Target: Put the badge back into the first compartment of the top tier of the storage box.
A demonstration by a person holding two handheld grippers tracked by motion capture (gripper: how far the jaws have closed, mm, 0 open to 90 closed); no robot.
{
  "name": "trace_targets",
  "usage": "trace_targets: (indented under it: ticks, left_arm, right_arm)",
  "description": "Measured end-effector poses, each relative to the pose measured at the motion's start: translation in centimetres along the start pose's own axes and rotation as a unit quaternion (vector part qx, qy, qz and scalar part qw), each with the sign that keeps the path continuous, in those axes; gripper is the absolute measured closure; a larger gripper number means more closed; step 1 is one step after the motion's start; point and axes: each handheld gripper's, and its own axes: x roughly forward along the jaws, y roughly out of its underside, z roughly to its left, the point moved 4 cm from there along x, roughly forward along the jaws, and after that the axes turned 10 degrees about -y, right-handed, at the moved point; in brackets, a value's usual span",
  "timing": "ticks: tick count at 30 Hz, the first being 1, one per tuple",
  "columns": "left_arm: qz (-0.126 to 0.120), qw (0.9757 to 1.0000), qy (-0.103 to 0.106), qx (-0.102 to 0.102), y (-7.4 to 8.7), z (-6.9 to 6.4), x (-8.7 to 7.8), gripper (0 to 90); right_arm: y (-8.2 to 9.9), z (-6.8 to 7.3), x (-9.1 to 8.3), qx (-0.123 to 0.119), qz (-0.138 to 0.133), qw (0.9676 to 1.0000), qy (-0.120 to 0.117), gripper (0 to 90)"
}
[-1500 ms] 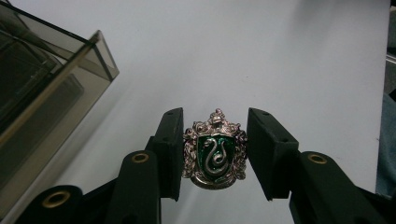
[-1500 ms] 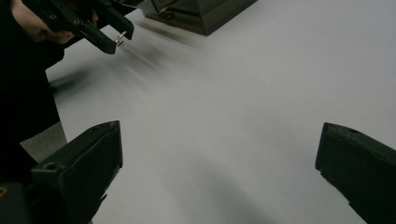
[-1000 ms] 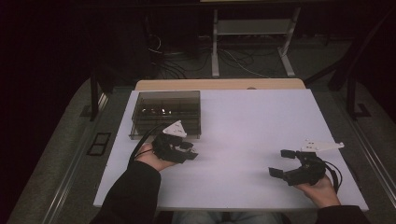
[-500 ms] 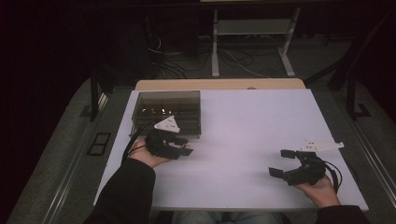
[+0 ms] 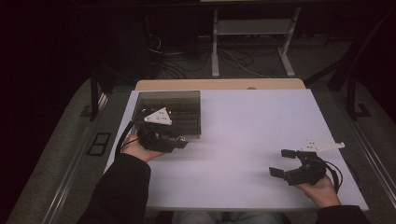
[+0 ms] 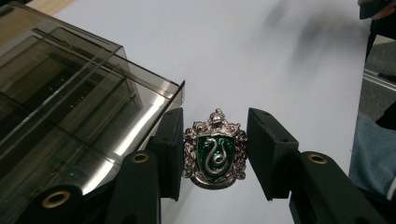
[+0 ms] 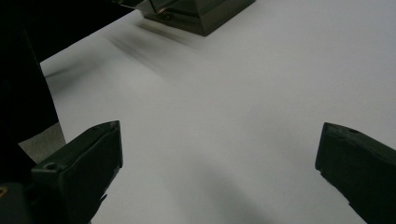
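Left tongs [image 6: 215, 156]: clamping a crest badge between the two black pads, one pad pressing on each side of it. In the high view the left tongs [image 5: 180, 142] are sitting at the near right corner of the smoked box, in the person's left hand [image 5: 135, 149].

Crest badge [image 6: 215, 156]: a silver shield with a green field and a silver snake on it, standing upright between the pads and facing the camera. It is hanging clear above the white tabletop [image 6: 261, 56], just beside the box's corner.

Smoked box [image 6: 70, 107]: a dark see-through case with ribs or dividers showing through its top, lying on the tabletop at the far left. Whether the badge is touching the box is hard to judge here; it seems to be just off the corner.

Right tongs [image 5: 282, 163]: standing wide apart with nothing between them, resting low over the near right part of the tabletop in the person's right hand [image 5: 322, 189]. In the right gripper view the right tongs [image 7: 219, 172] are framing bare white surface.

Spacing: the two hands are sitting well apart, the smoked box [image 7: 196, 11] lying far off from the right one.

Sleeve [image 5: 119, 189]: dark, coming in from the bottom edge on the left.
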Motion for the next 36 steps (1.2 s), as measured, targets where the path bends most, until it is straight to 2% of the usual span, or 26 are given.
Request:
trace_targets:
  ticks: [9, 24, 25, 36]
  left_arm:
    - [-0.002, 0.9999, -0.010, -0.002, 0.1, 0.7, -0.9, 57.2]
    - [-0.006, 0.9995, -0.025, -0.016, 0.7, 2.1, -2.6, 57.2]
    - [-0.008, 0.9994, -0.027, -0.021, 0.7, 2.2, -2.7, 57.2]
    - [-0.013, 0.9985, -0.039, -0.037, 1.4, 3.4, -3.6, 57.2]
  right_arm:
    - [0.1, 0.0, -0.1, -0.001, 0.003, 1.0000, 0.000, 0.5]
    - [0.0, -0.2, -0.2, 0.001, 0.001, 1.0000, 0.002, 0.5]
    - [0.0, -0.1, -0.2, 0.006, 0.000, 1.0000, 0.002, 0.5]
    - [0.0, -0.2, -0.2, 0.005, 0.000, 1.0000, 0.002, 0.4]
